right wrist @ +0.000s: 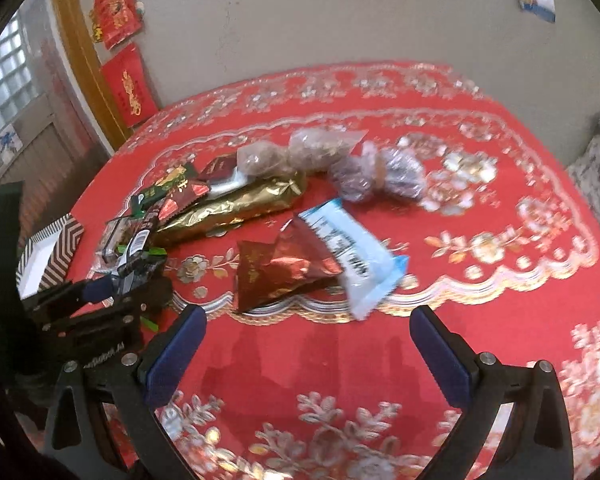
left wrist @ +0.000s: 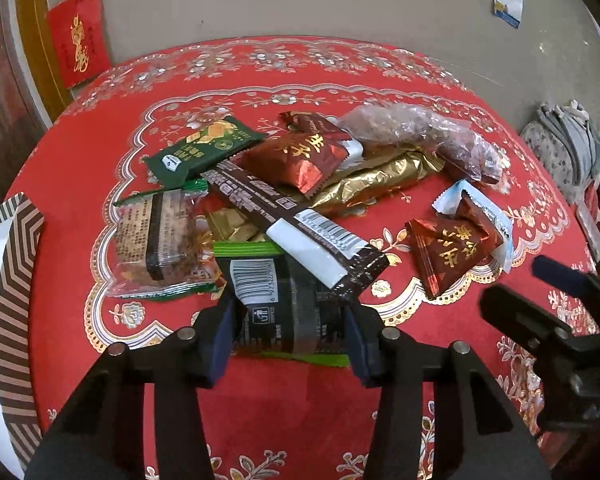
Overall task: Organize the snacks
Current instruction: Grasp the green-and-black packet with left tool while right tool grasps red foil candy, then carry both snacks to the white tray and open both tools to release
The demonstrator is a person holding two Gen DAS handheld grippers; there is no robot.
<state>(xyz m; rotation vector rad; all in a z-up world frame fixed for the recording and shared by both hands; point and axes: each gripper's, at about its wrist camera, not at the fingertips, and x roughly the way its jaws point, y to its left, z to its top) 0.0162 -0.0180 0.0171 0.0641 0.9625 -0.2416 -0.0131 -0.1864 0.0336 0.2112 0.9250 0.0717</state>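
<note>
A pile of snack packets [left wrist: 260,200] lay mid-table on the tablecloth [left wrist: 80,184]. A long bar [left wrist: 292,224] lay across the pile, over the nearest packet [left wrist: 284,308]. A box [left wrist: 12,280] sat left; two packets [left wrist: 456,244] lay apart, right.

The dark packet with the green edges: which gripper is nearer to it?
Left. The left gripper has its jaws around the dark packet. The right gripper hangs open over bare tablecloth, off to the packet's right.
</note>
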